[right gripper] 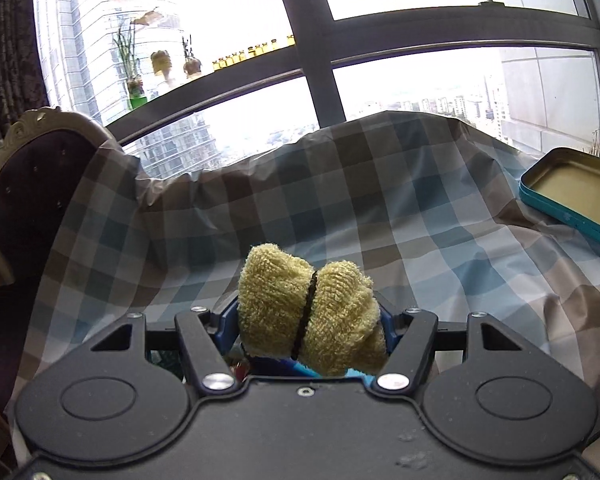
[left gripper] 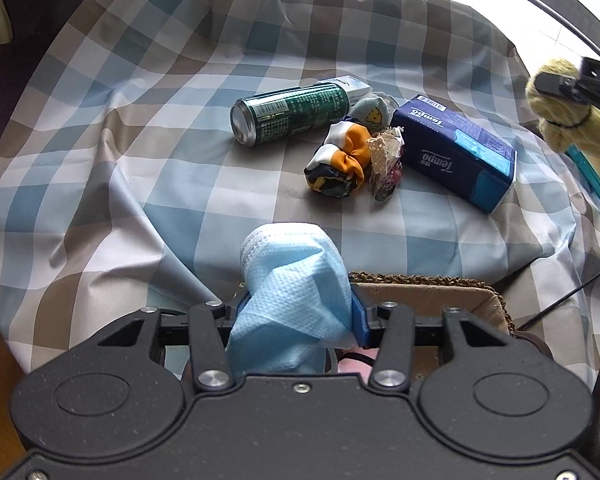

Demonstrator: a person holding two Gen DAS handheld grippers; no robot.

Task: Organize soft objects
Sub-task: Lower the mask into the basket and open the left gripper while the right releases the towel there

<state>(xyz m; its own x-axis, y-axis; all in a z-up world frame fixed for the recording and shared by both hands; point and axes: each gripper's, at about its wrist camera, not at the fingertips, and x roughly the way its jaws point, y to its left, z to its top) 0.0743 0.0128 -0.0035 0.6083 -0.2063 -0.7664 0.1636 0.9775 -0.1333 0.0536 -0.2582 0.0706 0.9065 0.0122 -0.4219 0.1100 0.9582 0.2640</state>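
While your left gripper (left gripper: 296,308), at the bottom centre of its view, clamps a blue face mask (left gripper: 292,292) above the basket (left gripper: 432,292), your right gripper (right gripper: 308,320) pinches the yellow towel roll (right gripper: 304,308) low in its frame, over the checked cloth (right gripper: 380,208).

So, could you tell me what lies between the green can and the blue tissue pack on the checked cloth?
In the left wrist view, a small pale sock lies between the green can and tissue pack.
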